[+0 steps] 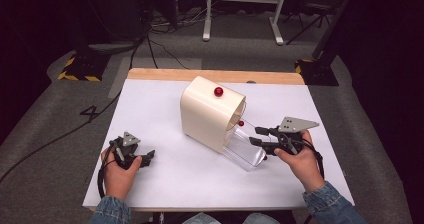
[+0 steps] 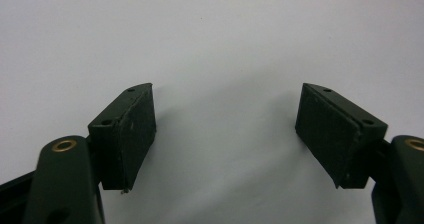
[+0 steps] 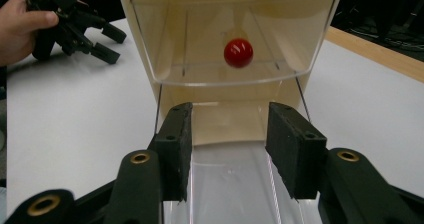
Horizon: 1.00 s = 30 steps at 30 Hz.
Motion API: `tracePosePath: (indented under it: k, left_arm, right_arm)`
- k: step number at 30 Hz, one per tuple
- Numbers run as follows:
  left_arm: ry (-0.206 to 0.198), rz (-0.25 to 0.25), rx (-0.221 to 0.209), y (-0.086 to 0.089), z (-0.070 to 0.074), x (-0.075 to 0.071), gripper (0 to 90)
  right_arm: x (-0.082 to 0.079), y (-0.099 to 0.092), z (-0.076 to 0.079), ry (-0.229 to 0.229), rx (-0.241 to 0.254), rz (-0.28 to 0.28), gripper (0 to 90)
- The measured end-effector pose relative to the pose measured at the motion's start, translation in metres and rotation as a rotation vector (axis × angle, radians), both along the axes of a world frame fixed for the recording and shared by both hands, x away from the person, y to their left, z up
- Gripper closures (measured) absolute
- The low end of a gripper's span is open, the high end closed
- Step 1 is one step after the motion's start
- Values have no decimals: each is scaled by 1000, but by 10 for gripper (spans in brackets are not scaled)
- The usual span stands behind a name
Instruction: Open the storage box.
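Here the right gripper sits at the right of centre in the high view, its jaws pointing toward the left of the frame, straight at the open mouth of the cream bread-bin-shaped box. In the right gripper view its jaws stand partly apart with nothing pressed between the pads; they frame the clear flap that hangs down and out from the box's mouth, and I cannot tell whether a pad touches that plastic. Just beyond the jaws, a little above them in that view, the small red knob shows through the clear curved door, near the middle of the frame. So the knob lies dead ahead of this gripper and slightly higher, close by.

The box lies with its long axis running from the upper left toward the lower right of the high view, its mouth facing the right gripper. A second red knob sits on the box's cream top.

The left gripper rests low at the left of the high view, well apart from the box, its jaws wide open over the bare white tabletop. By my reading the right hand is much the nearer one for any pull on the door.
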<state>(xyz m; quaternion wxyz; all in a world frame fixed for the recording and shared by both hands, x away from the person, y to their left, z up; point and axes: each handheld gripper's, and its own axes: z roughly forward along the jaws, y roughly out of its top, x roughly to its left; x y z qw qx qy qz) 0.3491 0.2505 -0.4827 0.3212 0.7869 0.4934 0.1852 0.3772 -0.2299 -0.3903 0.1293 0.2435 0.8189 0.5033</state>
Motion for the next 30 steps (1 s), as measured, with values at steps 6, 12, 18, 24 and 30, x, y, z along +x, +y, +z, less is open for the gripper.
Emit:
tracePosePath:
  k: [6,12,18,24,30]
  left_arm:
    - [-3,1,-1,0,0,0,244]
    - [-3,2,0,0,0,0,244]
    - [-6,-1,6,0,0,-1,245]
    - [-6,-1,5,0,0,-1,244]
    - [-6,-2,5,0,0,-1,244]
  right_arm:
    - [12,11,6,1,26,9,570]
    - [25,22,5,-7,23,10,627]
    - [30,29,2,-15,26,12,686]
    - [29,31,1,-28,21,15,740]
    - [28,30,1,-48,19,15,742]
